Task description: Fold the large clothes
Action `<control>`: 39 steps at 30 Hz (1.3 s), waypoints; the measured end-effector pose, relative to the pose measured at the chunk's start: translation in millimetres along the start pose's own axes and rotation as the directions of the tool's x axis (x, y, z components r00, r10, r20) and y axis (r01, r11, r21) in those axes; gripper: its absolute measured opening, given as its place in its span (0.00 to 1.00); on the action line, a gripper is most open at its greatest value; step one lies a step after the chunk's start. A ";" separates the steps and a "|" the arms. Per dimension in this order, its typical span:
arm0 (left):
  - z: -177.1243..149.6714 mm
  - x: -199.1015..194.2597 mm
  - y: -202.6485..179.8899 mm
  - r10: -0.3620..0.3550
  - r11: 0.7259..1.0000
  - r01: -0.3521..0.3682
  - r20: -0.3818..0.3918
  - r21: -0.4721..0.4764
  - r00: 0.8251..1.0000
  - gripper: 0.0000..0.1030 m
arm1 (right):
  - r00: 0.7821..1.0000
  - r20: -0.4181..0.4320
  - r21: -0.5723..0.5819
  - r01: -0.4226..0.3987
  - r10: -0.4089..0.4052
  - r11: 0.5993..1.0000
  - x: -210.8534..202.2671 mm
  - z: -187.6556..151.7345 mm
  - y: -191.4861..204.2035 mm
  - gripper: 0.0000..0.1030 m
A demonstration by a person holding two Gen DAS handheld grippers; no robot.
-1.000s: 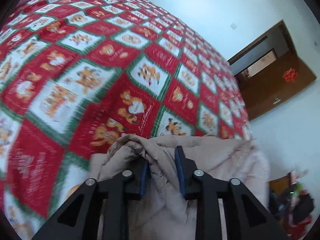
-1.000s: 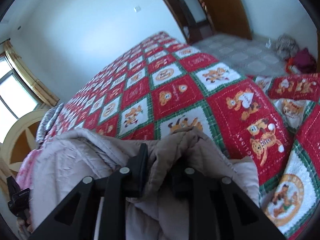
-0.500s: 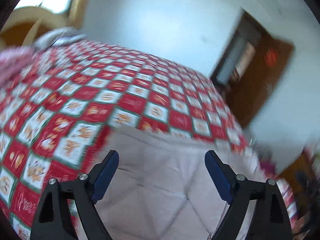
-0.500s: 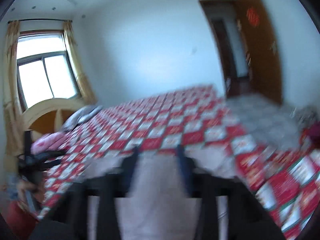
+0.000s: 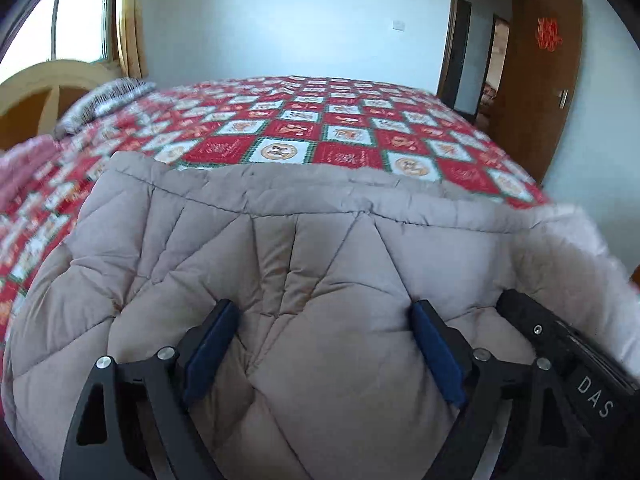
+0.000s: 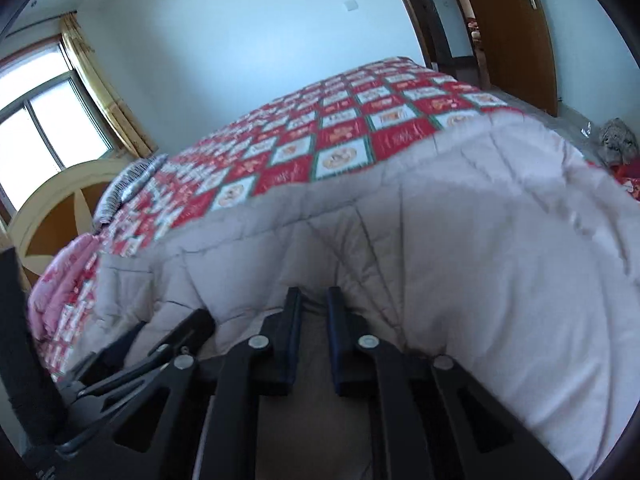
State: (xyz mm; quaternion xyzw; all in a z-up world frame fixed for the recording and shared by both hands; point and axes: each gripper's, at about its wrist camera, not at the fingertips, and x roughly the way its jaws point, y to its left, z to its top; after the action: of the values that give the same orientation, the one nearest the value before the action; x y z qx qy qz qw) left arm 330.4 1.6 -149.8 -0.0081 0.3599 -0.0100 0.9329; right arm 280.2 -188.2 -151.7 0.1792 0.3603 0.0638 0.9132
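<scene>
A beige quilted coat [image 5: 320,240] lies spread over the near part of a bed with a red checked bedspread [image 5: 320,136]. My left gripper [image 5: 324,308] hovers low over the coat, jaws wide open, blue pads [image 5: 208,344] apart with only flat fabric beneath. Its black body shows at lower left in the right wrist view [image 6: 176,340]. My right gripper [image 6: 314,296] is closing to a narrow gap on the coat [image 6: 480,240]; creases run into its tips, where a small fold sits. Its body [image 5: 560,344] lies beside the left one.
A cream headboard [image 6: 52,208] and a striped pillow [image 6: 128,184] are at the bed's far left, with a pink blanket [image 6: 60,288] nearer. A brown door [image 5: 548,80] stands open on the right. A grey bundle [image 6: 616,140] lies on the floor.
The left gripper let go of the bunched coat fold and opened wide. Both grippers drew back and levelled; the coat now lies flatter. The right jaws narrowed.
</scene>
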 end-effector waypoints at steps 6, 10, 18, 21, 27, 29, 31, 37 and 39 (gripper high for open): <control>-5.6 17.8 -8.0 0.086 0.996 -0.085 -0.027 0.032 0.996 0.89 | 0.997 -0.060 0.013 0.045 -0.044 0.999 22.0 -2.1 -5.6 0.03; -5.6 25.3 -9.4 0.102 0.994 -0.100 -0.043 0.040 0.994 0.90 | 0.996 -0.072 0.024 0.045 -0.043 0.999 24.1 -1.1 -9.2 0.02; -6.4 23.5 -8.7 0.087 0.996 -0.085 -0.038 0.040 0.996 0.91 | 0.999 -0.022 -0.087 0.022 -0.024 0.996 -62.0 -9.0 19.0 0.08; -6.0 22.7 -9.4 0.088 0.995 -0.086 -0.034 0.042 0.996 0.91 | 0.996 -0.086 -0.069 0.014 -0.020 0.998 -63.4 -31.8 16.6 0.08; -7.3 18.3 -10.9 0.079 0.996 -0.077 -0.031 0.047 0.996 0.91 | 0.998 -0.048 -0.064 0.028 -0.031 0.998 -38.5 -59.9 0.8 0.01; -6.9 18.0 -10.4 0.071 0.997 -0.069 -0.034 0.046 0.997 0.91 | 1.000 -0.019 -0.078 0.020 -0.022 0.997 -35.6 -65.5 -0.9 0.00; -7.1 14.6 -8.5 0.044 0.998 -0.042 -0.044 0.046 0.998 0.91 | 1.000 -0.017 -0.067 0.007 -0.008 0.998 -35.4 -65.5 -3.9 0.00; -27.2 -74.3 25.5 -0.079 0.996 0.078 0.024 0.042 0.997 0.91 | 0.999 0.002 -0.094 0.034 -0.034 0.995 -35.8 -60.9 0.7 0.00; -43.7 -112.3 56.8 -0.075 0.997 0.075 0.064 0.000 0.995 0.91 | 1.000 0.001 -0.092 0.031 -0.032 0.995 -35.2 -59.5 0.0 0.00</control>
State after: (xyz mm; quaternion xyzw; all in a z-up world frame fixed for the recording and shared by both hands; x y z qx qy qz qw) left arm 218.6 60.8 -108.1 -0.0229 0.3291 -0.0444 0.9430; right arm 213.9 -180.1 -169.6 0.1314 0.3600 0.0659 0.9213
